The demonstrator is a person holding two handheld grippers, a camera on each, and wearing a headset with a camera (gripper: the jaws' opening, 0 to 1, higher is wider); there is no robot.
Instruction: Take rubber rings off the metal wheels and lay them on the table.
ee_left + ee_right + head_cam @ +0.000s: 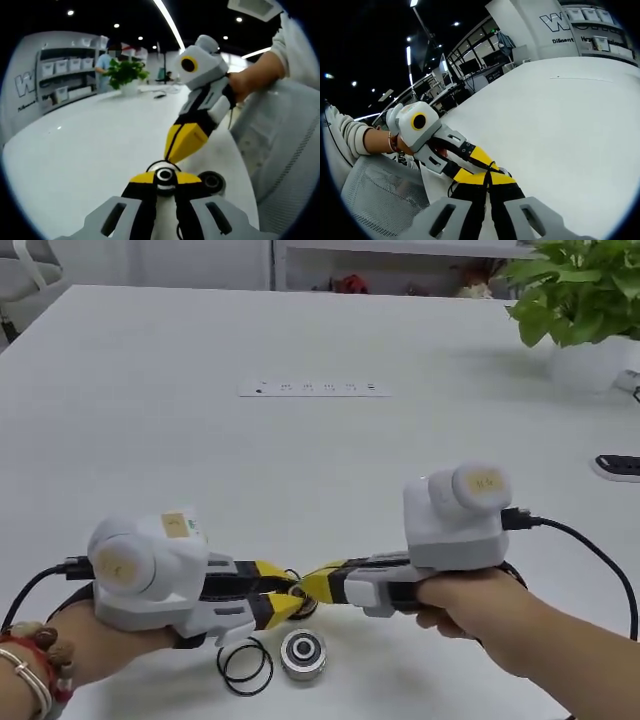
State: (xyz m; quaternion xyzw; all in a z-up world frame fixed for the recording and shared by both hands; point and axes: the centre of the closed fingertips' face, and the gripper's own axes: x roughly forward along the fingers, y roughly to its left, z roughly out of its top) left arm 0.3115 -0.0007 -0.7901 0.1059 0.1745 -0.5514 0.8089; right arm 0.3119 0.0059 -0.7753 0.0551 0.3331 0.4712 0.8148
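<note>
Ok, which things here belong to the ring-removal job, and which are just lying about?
Job: left gripper, held wheel, right gripper, pinched ring, loose wheel, two loose rings.
Lying about: potted plant, socket strip.

An open-plan office is surrounding the work: a long white meeting table (90,150) is stretching ahead of the left gripper (165,176), shelves of white bins (62,75) are lining the wall beyond it, and desks with monitors (480,67) are standing beyond the right gripper (487,177) under glowing ceiling strip lights (409,54).
</note>
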